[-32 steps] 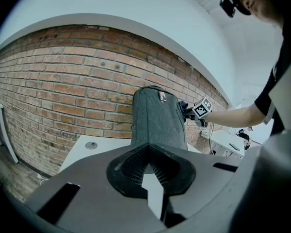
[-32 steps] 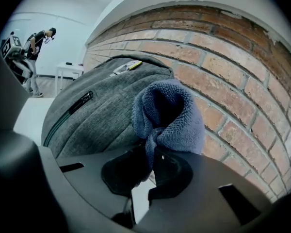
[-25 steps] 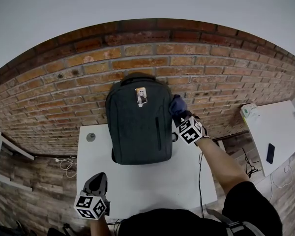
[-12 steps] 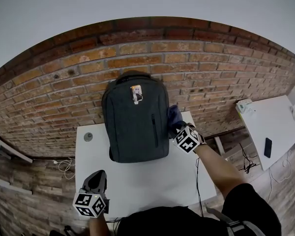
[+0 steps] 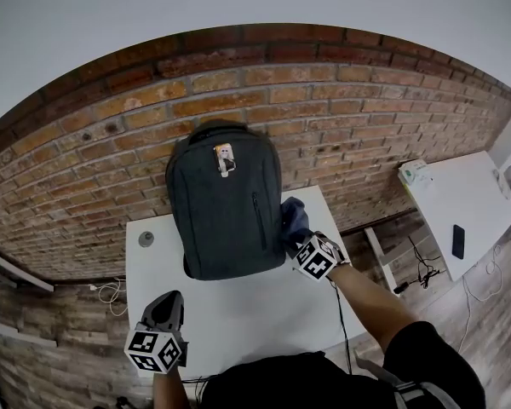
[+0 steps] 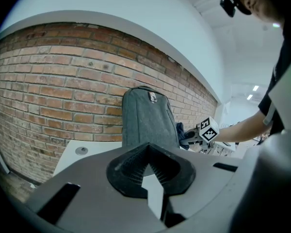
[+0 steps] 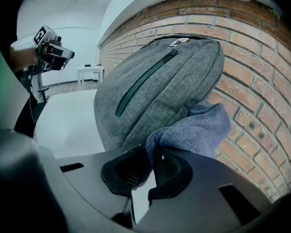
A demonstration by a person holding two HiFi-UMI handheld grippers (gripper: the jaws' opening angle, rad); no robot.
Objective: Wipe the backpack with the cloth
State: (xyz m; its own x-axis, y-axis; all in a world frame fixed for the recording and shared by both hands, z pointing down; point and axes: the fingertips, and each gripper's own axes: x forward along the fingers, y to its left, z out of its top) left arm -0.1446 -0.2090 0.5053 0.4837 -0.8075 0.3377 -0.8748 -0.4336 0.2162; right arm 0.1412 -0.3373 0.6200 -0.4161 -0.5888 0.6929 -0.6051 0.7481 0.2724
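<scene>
My right gripper [image 7: 146, 174] has its fingers pinched on a fold of the blue cloth [image 7: 196, 127]. The rest of the cloth bunches forward against the right flank of the grey backpack [image 7: 155, 86], low down and close to where that side meets the brick wall [image 7: 254, 106]. The backpack stands upright on the white table [image 5: 238, 305], its back to the wall. My left gripper [image 6: 148, 171] sits well in front of the backpack and off to its left, fingers pressed together on nothing.

Only a small fold is caught, so I think a hard drag over the coarse fabric could pull the cloth free. With nothing bracing the backpack's left side, a sideways push might slide or tip it.
</scene>
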